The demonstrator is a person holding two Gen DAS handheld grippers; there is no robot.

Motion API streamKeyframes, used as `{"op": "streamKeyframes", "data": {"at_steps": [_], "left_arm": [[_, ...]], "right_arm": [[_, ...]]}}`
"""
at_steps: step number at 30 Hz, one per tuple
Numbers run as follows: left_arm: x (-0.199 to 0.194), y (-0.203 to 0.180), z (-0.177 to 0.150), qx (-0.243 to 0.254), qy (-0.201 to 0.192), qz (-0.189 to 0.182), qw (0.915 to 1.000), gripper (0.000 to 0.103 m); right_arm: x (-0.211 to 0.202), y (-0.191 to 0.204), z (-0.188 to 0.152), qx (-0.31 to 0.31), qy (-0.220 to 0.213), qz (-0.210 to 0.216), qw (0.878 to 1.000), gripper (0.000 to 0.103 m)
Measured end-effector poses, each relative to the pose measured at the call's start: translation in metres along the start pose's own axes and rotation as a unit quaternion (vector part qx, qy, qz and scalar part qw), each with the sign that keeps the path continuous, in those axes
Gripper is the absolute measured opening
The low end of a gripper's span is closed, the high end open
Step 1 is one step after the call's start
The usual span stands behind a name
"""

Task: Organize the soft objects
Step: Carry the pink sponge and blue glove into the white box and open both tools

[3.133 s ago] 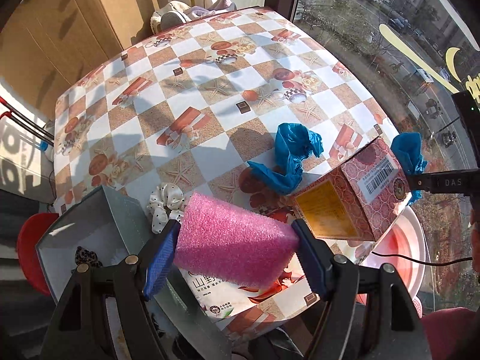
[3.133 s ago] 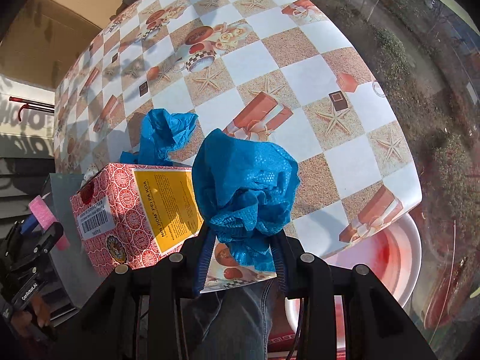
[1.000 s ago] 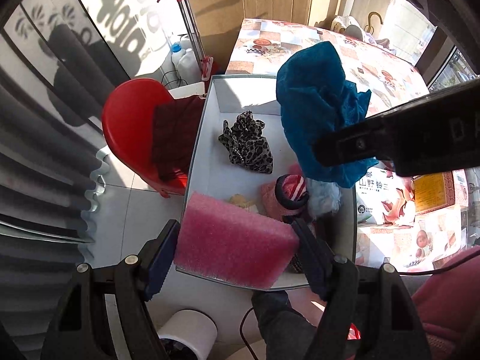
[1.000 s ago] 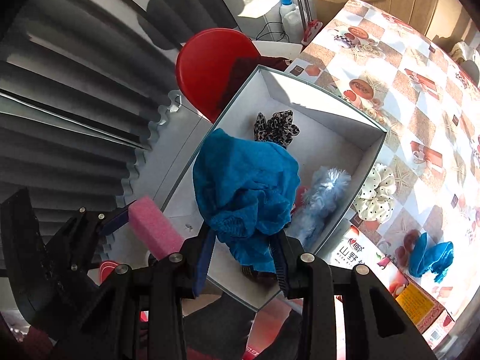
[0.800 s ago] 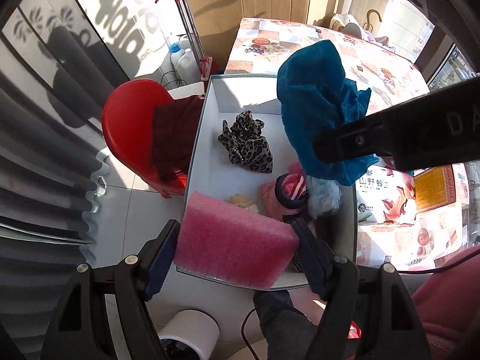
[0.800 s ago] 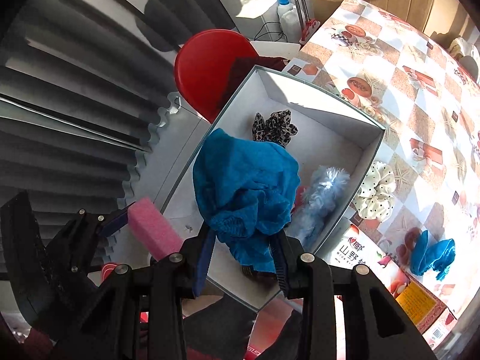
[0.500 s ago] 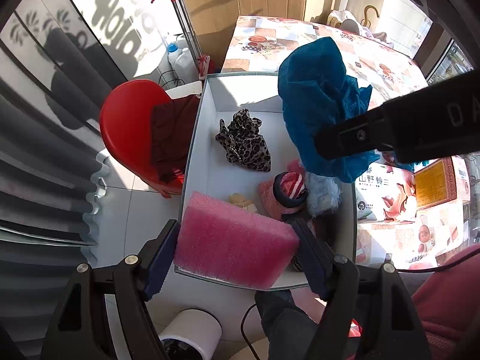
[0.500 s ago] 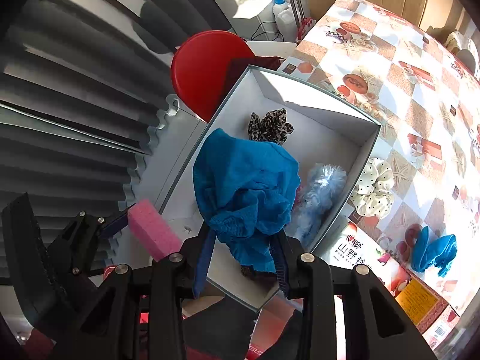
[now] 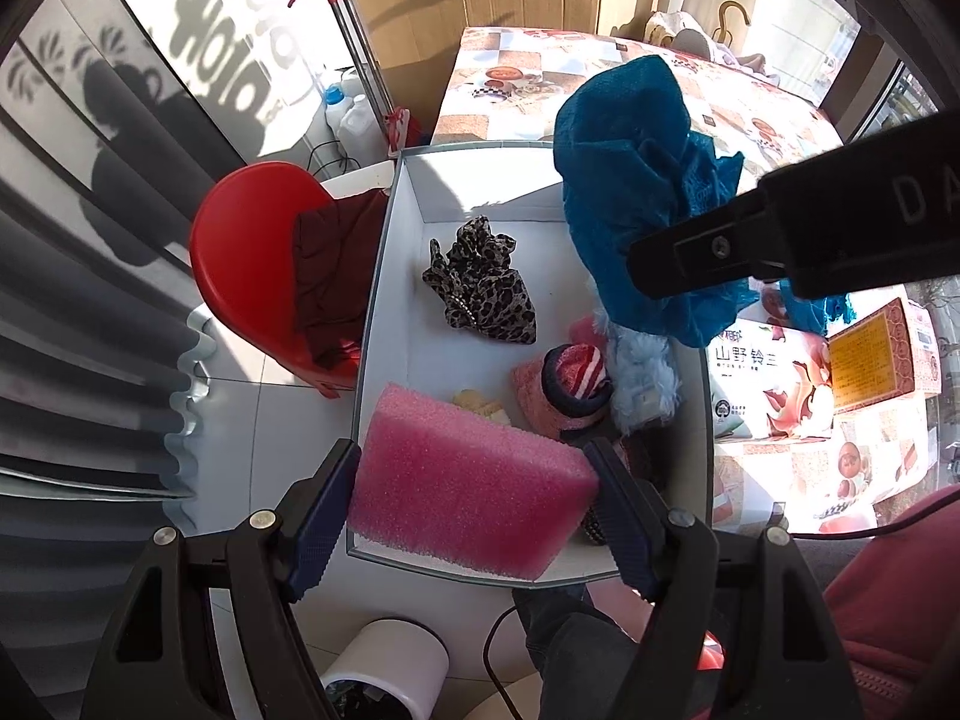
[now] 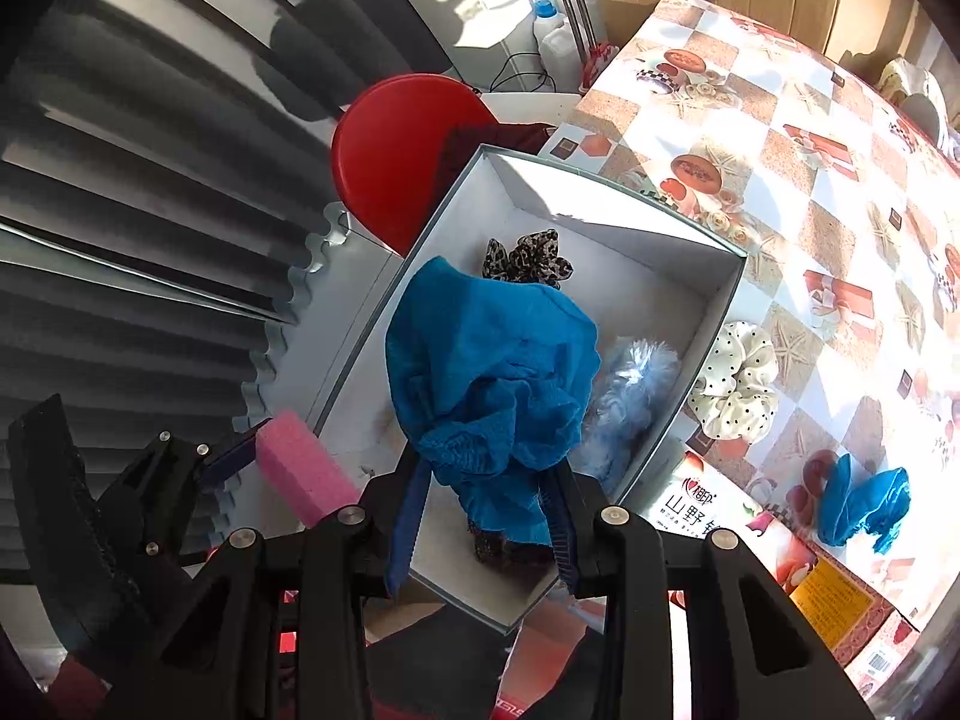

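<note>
The left gripper (image 9: 474,510) is held wide, its pads pressed on the two ends of a pink sponge (image 9: 468,495), which is carried over the near end of the box (image 9: 384,276). The right gripper (image 10: 486,531) is nearly closed on a bunched blue cloth (image 10: 489,384), which is carried over the middle of the box. Both grippers are pointed steeply down.

The white box is set at the edge of the table (image 10: 780,138), which is covered by a chequered cloth. A red chair (image 9: 252,264) with a dark garment (image 9: 333,276) draped on it is seen just beside the box, on the side away from the table. In the box, a leopard scrunchie (image 9: 480,291) is seen near the far end, a pale blue fluffy piece (image 10: 630,396) along the table-side wall, and a red striped piece (image 9: 570,375) near the sponge. Much of the box floor is hidden from the right wrist view by the blue cloth, and the near end is hidden from the left wrist view by the sponge.

On the table, a dotted scrunchie (image 10: 735,381) lies just outside the box wall, a second blue cloth (image 10: 861,507) lies further off, and a printed pack (image 9: 768,384) and a patterned carton (image 9: 876,354) lie near the front edge.

Against the frames of a second ago, both grips are unchanged and both hands are kept nearly where they were. About three seconds ago both loads were held over the table.
</note>
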State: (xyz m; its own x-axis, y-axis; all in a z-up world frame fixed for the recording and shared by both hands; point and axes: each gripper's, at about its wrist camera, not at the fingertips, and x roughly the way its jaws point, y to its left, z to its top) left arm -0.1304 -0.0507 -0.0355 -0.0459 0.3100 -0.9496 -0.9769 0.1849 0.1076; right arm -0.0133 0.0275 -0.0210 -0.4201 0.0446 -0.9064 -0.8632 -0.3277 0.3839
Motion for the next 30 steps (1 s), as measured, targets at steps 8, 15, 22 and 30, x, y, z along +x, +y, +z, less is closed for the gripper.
{"op": "streamKeyframes", "data": {"at_steps": [8,15,22,30], "left_arm": [[0.007,-0.007,0.007,0.029,0.008,0.002,0.9995,0.079],[0.007,-0.01,0.012,0.045,0.007,0.004,0.999,0.08],[0.008,-0.011,0.014,0.048,0.003,0.002,0.9988,0.083],[0.007,0.0,0.019,0.016,-0.019,-0.013,0.9996,0.103]], "right_arm": [[0.0,-0.008,0.0,0.019,-0.004,0.001,1.0,0.038],[-0.004,-0.01,0.001,0.024,-0.011,0.004,1.0,0.048],[-0.008,-0.017,0.003,0.038,-0.018,-0.006,0.999,0.066],[-0.013,-0.024,0.003,0.059,-0.029,-0.016,0.998,0.101]]}}
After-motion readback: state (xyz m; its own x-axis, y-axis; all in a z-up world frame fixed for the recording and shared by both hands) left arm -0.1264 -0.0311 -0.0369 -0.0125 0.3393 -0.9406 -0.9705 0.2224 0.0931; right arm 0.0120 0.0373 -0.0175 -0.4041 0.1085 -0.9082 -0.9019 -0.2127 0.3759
